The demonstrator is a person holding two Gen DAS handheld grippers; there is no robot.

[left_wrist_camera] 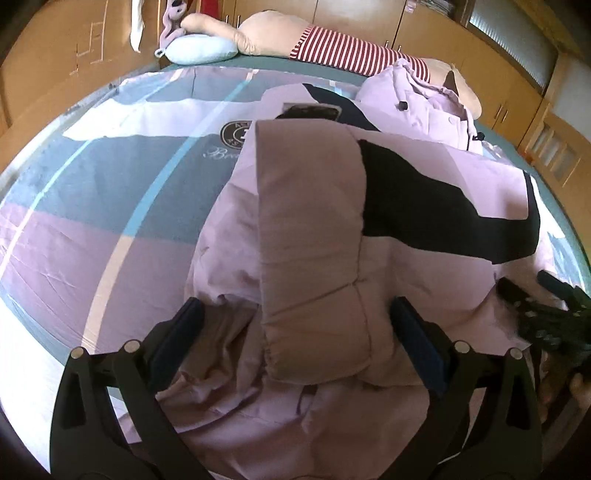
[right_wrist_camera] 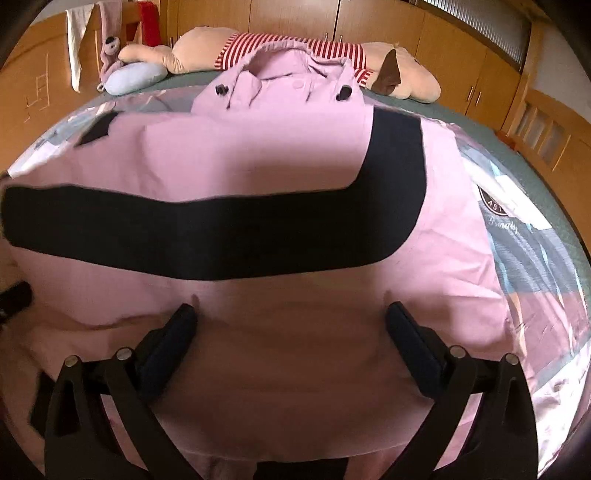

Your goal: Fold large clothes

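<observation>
Nearest the left-wrist lens, left gripper [left_wrist_camera: 295, 314] spread wide, its two dark fingers either side of a folded-over sleeve [left_wrist_camera: 310, 236] of the pink jacket [left_wrist_camera: 229, 258] — cuff end between the tips, not pinched. Beside the jacket's near right edge, blurred, the right gripper [left_wrist_camera: 532, 314] seen from the left wrist.

In the right-wrist view, right gripper [right_wrist_camera: 290, 314] also spread wide, fingertips [right_wrist_camera: 186, 314] pressed into or just above the jacket's back panel; contact cannot be told for sure. Nothing clamped between them.

Past the grippers, jacket spread flat on the patterned bedspread [left_wrist_camera: 92, 192], a broad black band [right_wrist_camera: 221, 236] curving across its pink cloth. At the jacket's far end, collar [right_wrist_camera: 295, 74] with two dark toggles and a snap button, bunched up a little.

Beyond the jacket, along the far edge of the bed: a long plush toy [right_wrist_camera: 402, 77] in a red-and-white striped shirt lying just behind the collar, a pale blue cushion [left_wrist_camera: 201, 50] to the jacket's far left, a small purple plush [left_wrist_camera: 171, 22] touching that cushion.

Behind all that, farthest from the jacket, wooden wardrobes [right_wrist_camera: 399, 26] along the wall.
</observation>
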